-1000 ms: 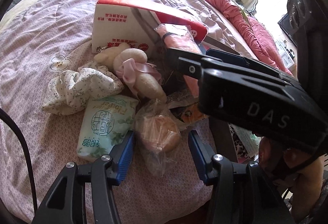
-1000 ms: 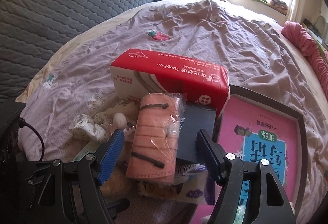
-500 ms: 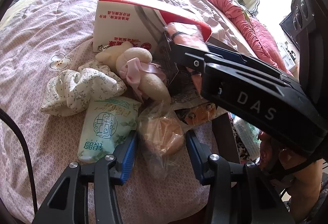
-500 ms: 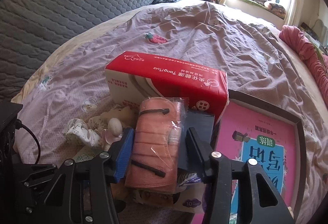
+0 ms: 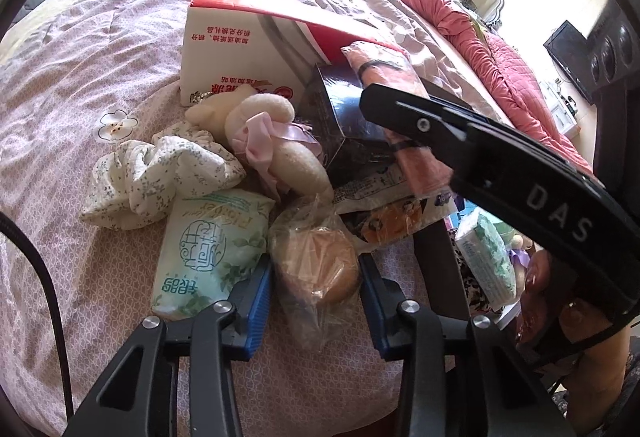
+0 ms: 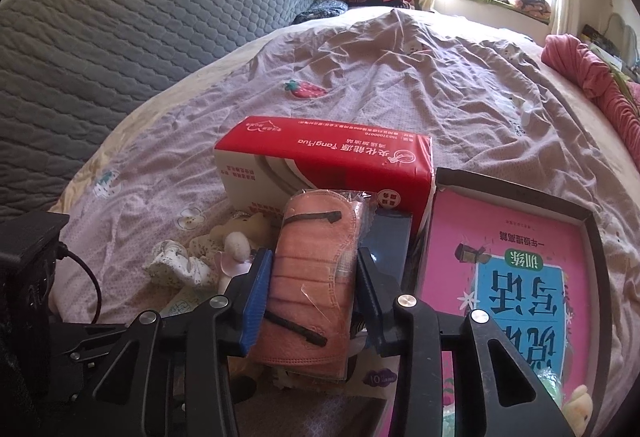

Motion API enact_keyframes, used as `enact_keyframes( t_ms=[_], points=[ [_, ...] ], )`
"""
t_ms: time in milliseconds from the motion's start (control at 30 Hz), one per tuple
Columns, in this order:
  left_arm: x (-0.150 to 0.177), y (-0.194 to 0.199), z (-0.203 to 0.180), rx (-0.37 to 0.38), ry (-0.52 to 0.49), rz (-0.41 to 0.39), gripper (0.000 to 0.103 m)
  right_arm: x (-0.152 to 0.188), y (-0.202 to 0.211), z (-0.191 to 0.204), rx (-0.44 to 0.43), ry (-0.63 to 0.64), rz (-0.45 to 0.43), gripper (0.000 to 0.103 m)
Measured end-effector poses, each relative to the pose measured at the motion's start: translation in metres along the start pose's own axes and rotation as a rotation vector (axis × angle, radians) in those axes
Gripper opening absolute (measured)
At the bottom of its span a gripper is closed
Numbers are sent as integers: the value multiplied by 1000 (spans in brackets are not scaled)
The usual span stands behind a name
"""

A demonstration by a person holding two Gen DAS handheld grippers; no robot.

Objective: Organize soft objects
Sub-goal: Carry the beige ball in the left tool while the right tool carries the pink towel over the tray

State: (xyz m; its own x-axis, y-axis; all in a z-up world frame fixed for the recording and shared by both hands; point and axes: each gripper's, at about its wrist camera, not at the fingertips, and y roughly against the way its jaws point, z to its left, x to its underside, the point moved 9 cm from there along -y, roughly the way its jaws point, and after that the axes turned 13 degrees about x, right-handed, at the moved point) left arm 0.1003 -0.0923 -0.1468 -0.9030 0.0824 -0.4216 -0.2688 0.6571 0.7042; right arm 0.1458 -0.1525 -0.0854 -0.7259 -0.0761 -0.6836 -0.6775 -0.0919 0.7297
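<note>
My bed [image 6: 400,85], under a wrinkled lilac sheet, carries a red-and-white tissue box [image 5: 240,49], a floral cloth [image 5: 160,177], a green tissue pack [image 5: 208,249] and a dark tray [image 6: 520,193].

Grey quilted headboard [image 6: 132,49], pink book [image 6: 516,277] in a dark tray [image 6: 520,193].

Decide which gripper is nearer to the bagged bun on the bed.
Left. The left gripper has its closing jaws either side of the bagged bun; the right gripper is farther up the pile, closing around the pink mask pack.

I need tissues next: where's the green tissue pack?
Left wrist view, lower left: the green tissue pack lies on the bedspread, below the floral cloth, beside the bagged bun.
</note>
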Motion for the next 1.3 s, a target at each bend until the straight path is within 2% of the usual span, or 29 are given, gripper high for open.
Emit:
enact_keyframes(
  t_ms=[400,1067,1300],
  points=[
    [3,21,-12,30,-20,-37,41,-2,26,-4,-39,-45,-43,42],
    [1,49,-38,-15,-96,-92,41,-1,68,-22,-53,-96,-101,42],
    [-4,55,-56,-23,-133,-106,41,-1,87,-41,-35,-133,-134,42]
  ],
)
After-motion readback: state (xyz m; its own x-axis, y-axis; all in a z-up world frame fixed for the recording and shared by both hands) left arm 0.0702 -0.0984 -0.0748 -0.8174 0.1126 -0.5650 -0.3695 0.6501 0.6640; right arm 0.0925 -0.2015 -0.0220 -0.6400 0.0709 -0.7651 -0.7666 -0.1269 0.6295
